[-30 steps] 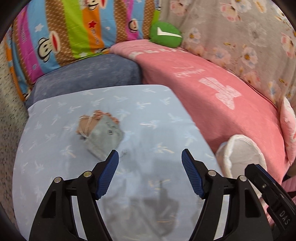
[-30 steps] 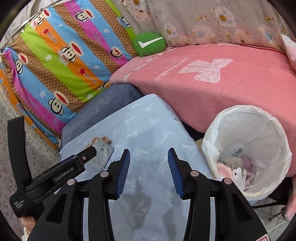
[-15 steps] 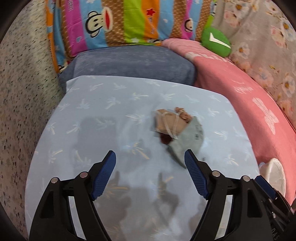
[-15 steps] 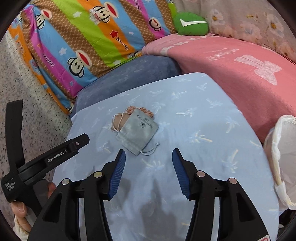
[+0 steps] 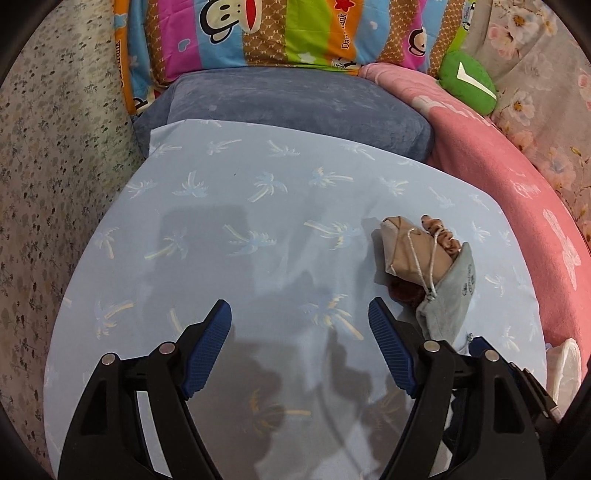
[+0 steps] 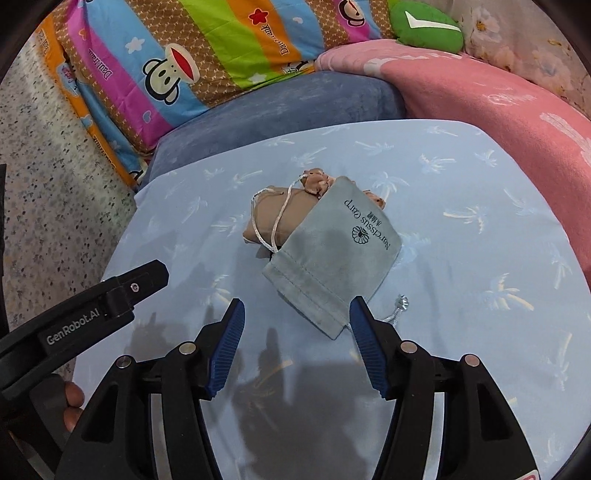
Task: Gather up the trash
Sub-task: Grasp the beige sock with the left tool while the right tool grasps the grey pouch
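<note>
- While the left gripper [image 5: 299, 343] hangs over the light-blue table [image 5: 229, 192] in the left wrist view, its jaws stand wide apart with nothing between them.
- Left wrist view: the grey pouch [image 5: 452, 295] lies right of this gripper, just beyond the right pad, and partly covers a tan bundle [image 5: 410, 254]. The pouch's long axis runs from near the right pad up and away to the right.
- Left wrist view: a white bin liner [image 5: 565, 373] shows right of the pouch, past the table edge.
- Left wrist view count: one pouch, one bundle, one liner, one green cushion [image 5: 469, 83].
- Right wrist view: the right gripper [image 6: 297, 345] has its jaws opening; nothing is pressed between the pads, and the pouch's [image 6: 332, 254] near corner lies just ahead of the gap, beside the right pad.
- Right wrist view: the pouch lies straight ahead, its long axis slanting from that corner up to the right; the bundle [image 6: 280, 210] lies beyond the pouch, to the left, partly under it.
- Judgement: the right gripper is nearer and better lined up; the left would need to shift right.
- Right wrist view count: one pouch, one bundle, one cord end [image 6: 400, 304], one cushion [image 6: 424, 26]; the left gripper [image 6: 110, 299] shows left of the pouch.
</note>
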The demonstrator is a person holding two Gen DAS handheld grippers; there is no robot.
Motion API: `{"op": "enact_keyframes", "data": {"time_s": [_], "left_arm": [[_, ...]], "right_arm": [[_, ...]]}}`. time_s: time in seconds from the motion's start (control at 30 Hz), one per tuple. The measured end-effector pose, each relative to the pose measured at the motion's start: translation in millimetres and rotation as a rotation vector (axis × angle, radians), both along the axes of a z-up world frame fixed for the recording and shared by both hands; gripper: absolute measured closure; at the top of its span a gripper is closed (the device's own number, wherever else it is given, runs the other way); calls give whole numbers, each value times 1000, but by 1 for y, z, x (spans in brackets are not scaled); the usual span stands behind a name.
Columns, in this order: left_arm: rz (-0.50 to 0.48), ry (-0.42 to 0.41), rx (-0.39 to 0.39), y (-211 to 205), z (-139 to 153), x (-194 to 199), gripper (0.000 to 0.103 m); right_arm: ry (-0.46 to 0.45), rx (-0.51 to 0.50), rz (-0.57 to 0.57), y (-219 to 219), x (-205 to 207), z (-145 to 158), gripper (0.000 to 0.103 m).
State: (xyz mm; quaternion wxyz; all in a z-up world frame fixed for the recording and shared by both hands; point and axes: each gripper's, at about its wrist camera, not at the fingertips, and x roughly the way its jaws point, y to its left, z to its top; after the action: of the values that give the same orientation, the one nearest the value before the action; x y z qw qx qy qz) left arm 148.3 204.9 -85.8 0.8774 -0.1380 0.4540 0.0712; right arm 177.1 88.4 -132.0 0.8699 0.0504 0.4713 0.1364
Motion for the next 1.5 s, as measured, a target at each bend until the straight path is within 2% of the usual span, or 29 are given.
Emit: {"op": "enact_keyframes", "data": {"time_s": [0.2, 0.27, 0.33, 0.4, 0.43, 0.47, 0.6, 0.7, 0.77, 0.83, 0.93, 1.07, 1.1, 1.13, 1.17, 1.2, 1.23, 1.5], "left_arm": [[-26, 16, -7, -4, -9, 10, 30], [-41, 19, -10, -8, -12, 12, 30], [-56, 21, -16, -12, -13, 16, 30], [-71, 25, -24, -18, -15, 19, 30], [-79, 25, -29, -20, -15, 21, 30], [-89, 23, -38, -25, -15, 23, 30], [-124, 28, -51, -41, -19, 32, 30], [-134, 31, -32, -47, -20, 33, 30], [-112, 33, -32, -42, -21, 31, 30], [-88, 37, -51, -35, -22, 29, 30], [-64, 41, -41, -27, -24, 27, 30], [-45, 45, -42, -21, -27, 27, 30], [-46, 45, -43, -20, -27, 27, 30], [-49, 43, -43, -21, -28, 28, 30], [-53, 41, -44, -23, -28, 28, 30], [-60, 39, -46, -25, -28, 29, 30], [-68, 36, -50, -27, -28, 30, 30], [-150, 26, -75, -54, -32, 44, 30]], "right_arm": [[-7, -17, -55, -5, 16, -14, 45], [-6, -8, -72, -12, 19, -15, 56], [-3, 10, -89, -21, 22, -14, 80], [-1, 35, -120, -34, 22, -13, 95], [-1, 44, -132, -39, 22, -12, 101], [-4, 53, -147, -45, 21, -10, 102], [-5, 75, -162, -59, 17, -5, 102], [-14, 49, -105, -52, 13, -3, 100], [-34, 15, -78, -43, 9, -2, 87], [-47, -1, -68, -37, 8, -3, 53], [-53, -32, -64, -27, 13, -9, 40], [-19, -48, -63, -23, 26, -22, 40], [-6, -43, -66, -24, 29, -25, 48], [4, -40, -71, -25, 31, -26, 66], [4, -43, -82, -28, 32, -27, 72], [7, -38, -83, -31, 33, -27, 85], [17, -25, -88, -35, 33, -27, 93], [6, 40, -152, -62, 28, -13, 96]]}}
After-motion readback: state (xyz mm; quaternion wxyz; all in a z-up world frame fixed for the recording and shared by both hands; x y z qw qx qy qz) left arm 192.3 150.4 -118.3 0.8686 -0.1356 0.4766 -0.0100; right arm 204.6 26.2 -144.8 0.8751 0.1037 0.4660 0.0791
